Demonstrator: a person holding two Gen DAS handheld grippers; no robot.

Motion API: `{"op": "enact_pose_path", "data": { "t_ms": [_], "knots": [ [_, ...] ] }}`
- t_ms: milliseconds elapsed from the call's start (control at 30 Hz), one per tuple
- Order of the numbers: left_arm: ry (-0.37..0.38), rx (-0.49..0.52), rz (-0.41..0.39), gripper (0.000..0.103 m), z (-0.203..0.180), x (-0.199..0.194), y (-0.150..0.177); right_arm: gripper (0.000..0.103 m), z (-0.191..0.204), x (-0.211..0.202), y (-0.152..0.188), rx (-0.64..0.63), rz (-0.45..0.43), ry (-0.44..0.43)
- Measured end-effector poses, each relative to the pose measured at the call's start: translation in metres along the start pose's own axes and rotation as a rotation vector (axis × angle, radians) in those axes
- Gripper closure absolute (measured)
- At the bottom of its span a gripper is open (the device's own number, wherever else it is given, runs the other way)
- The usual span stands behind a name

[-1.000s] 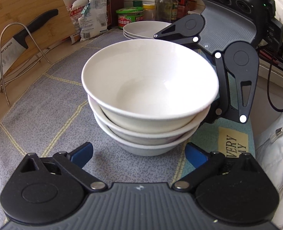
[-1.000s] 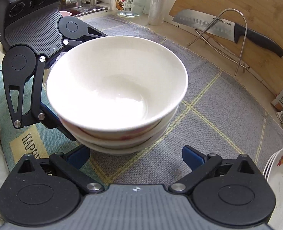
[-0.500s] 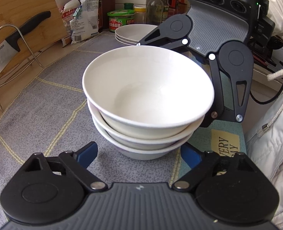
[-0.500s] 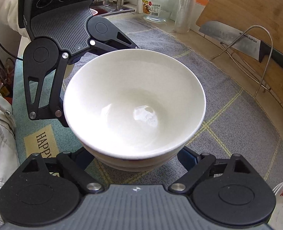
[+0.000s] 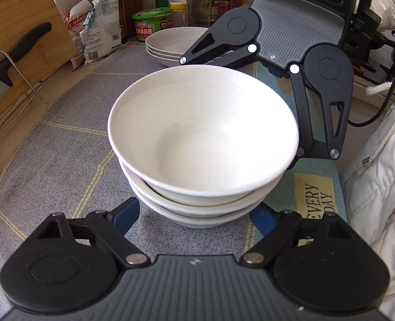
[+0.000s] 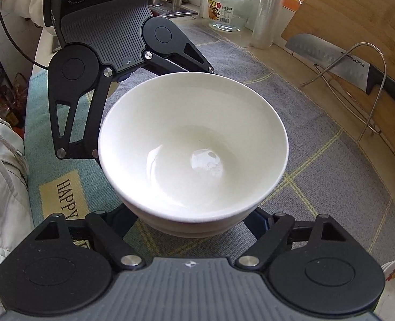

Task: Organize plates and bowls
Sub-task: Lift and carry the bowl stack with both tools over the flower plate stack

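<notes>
A stack of three white bowls (image 5: 202, 144) sits on the grey mat (image 5: 63, 147); it also shows in the right wrist view (image 6: 194, 155). My left gripper (image 5: 194, 214) is open, its blue fingertips (image 5: 125, 214) at either side of the stack's base. My right gripper (image 6: 194, 219) faces it from the opposite side, open, with its fingers around the stack's lower part. I cannot tell whether the pads touch the bowls. A stack of white plates (image 5: 170, 42) stands at the back of the left wrist view.
A wooden cutting board (image 6: 358, 16), a knife (image 6: 339, 61) and a wire rack (image 6: 358, 80) stand along the wall. Jars, bottles and snack bags (image 5: 98, 32) line the back. A flowered plate edge (image 6: 392, 281) is at lower right.
Both grippers have closed in on the stack and risen to look down into it. The top bowl now sits slightly tilted to one side on the stack.
</notes>
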State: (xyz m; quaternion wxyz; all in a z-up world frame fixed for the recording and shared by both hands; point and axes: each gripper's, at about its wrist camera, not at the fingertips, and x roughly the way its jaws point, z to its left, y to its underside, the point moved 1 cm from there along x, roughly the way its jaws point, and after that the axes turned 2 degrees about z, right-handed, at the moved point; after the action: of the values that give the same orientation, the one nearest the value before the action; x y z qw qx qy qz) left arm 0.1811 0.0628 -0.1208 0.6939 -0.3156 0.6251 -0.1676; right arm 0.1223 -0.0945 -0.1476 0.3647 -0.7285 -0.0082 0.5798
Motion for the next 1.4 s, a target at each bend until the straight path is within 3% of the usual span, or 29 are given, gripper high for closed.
{"op": "enact_pose_path", "data": {
  "t_ms": [667,1033,1400],
  "knots": [
    [0.006,0.024,0.010,0.018,0.000,0.001,0.000,0.015,-0.004,-0.005,0.000,0.016,0.000,-0.023],
    [-0.020,-0.011,0.026,0.018,-0.015,0.006,-0.038,0.015,-0.018,-0.036,0.016,-0.023,0.001,-0.039],
    [-0.056,-0.046,0.007,0.018,-0.039,0.041,-0.089,0.015,-0.054,-0.077,0.058,-0.070,-0.002,-0.054]
  ]
}}
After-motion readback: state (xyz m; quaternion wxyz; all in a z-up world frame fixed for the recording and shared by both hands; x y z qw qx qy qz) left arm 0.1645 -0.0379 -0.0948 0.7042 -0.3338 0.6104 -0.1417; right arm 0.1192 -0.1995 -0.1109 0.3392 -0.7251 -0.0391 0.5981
